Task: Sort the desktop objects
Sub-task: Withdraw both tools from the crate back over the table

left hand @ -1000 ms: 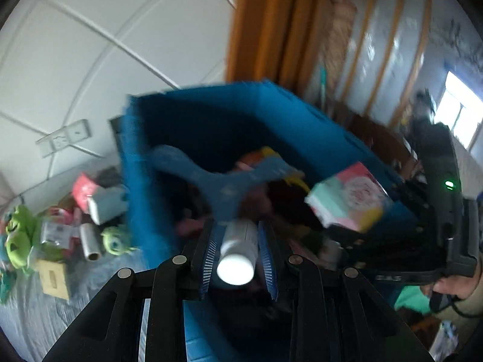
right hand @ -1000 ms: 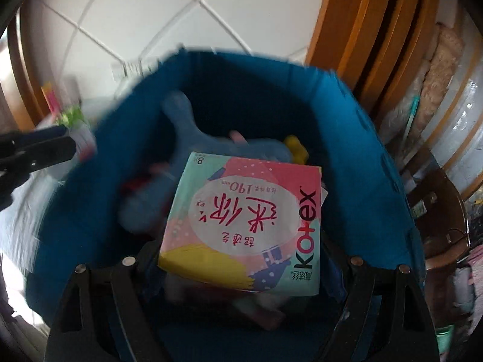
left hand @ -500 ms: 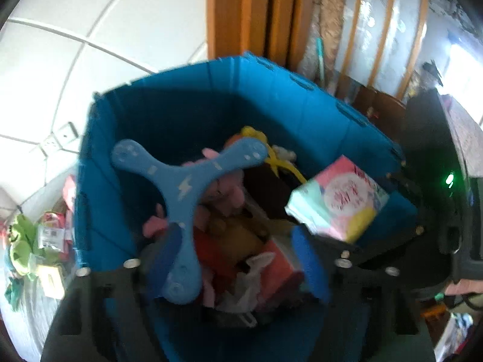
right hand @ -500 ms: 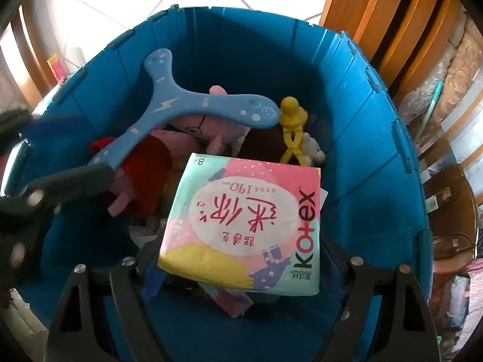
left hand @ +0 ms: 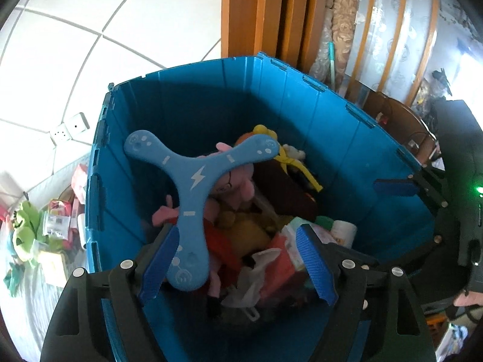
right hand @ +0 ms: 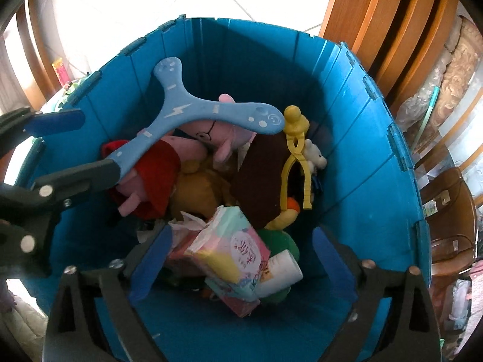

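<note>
A blue folding bin is full of toys. On top lies a blue three-armed boomerang, over a pink pig plush and a yellow clip toy. The pastel Kotex pack now rests in the bin beside a white bottle. My left gripper hangs open over the bin's near side. My right gripper also stands open above the pack, holding nothing. Each gripper shows in the other's view, at the bin's rim.
Left of the bin, green frog toys, small packets and a box lie on a pale cloth. White tiled wall with a socket stands behind. Wooden door frame and rolled mats are at the back right.
The right gripper opened and the Kotex pack dropped into the bin. The left gripper, shut on the white bottle a second ago, opened too; the bottle now lies in the bin.
</note>
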